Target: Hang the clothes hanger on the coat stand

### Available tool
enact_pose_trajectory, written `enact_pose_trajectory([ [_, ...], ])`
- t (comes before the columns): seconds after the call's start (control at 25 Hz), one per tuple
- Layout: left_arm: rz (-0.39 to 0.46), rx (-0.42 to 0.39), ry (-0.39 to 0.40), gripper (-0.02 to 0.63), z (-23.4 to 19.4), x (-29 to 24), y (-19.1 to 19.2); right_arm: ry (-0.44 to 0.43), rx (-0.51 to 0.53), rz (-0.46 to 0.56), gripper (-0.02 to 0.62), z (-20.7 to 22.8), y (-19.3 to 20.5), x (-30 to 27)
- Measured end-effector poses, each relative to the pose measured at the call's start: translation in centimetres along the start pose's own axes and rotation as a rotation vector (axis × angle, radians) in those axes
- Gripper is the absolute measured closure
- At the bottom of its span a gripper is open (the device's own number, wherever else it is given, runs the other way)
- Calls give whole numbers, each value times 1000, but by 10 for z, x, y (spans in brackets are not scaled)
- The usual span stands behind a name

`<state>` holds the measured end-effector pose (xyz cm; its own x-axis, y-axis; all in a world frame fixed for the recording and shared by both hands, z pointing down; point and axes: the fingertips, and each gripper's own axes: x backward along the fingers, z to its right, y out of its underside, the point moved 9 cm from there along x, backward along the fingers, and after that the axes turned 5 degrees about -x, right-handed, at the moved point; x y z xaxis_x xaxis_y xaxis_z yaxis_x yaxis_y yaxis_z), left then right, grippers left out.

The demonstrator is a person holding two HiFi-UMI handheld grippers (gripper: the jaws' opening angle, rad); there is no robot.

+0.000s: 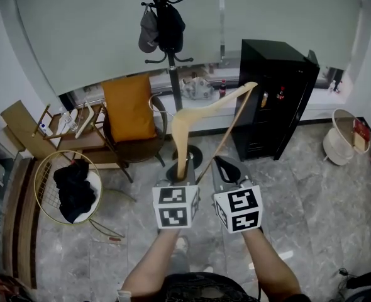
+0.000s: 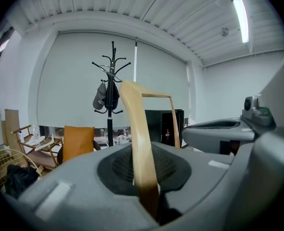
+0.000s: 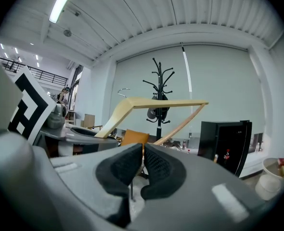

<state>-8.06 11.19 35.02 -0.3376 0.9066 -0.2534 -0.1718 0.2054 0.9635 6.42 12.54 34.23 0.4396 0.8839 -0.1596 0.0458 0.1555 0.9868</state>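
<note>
The left gripper (image 1: 184, 170) is carrying the wooden clothes hanger (image 1: 180, 128): its fingers (image 2: 132, 167) are clamping the end of one shoulder, so the hanger is rising from the lower centre of the head view, its long axis slanting toward the upper right. The right gripper (image 1: 227, 168) is riding just beside it with its fingers (image 3: 120, 170) pressed together and nothing visible between them, the hanger's lower bar passing close by.

The metal hook (image 3: 124, 89) is sitting at the bend of the shoulders, on the left side of the hanger. The coat stand (image 1: 168, 36) is standing at the top centre, well apart from the hook and beyond it, with a cap (image 1: 148, 30) hanging from one peg. The coming move probably depends on the left gripper carrying the hook forward and up to a free peg.
</note>
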Motion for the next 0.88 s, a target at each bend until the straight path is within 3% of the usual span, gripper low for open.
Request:
enact_pose_trajectory([
  [0.88, 19, 27, 57, 565, -129, -108, -16, 85, 6, -43, 592, -8, -27, -159],
])
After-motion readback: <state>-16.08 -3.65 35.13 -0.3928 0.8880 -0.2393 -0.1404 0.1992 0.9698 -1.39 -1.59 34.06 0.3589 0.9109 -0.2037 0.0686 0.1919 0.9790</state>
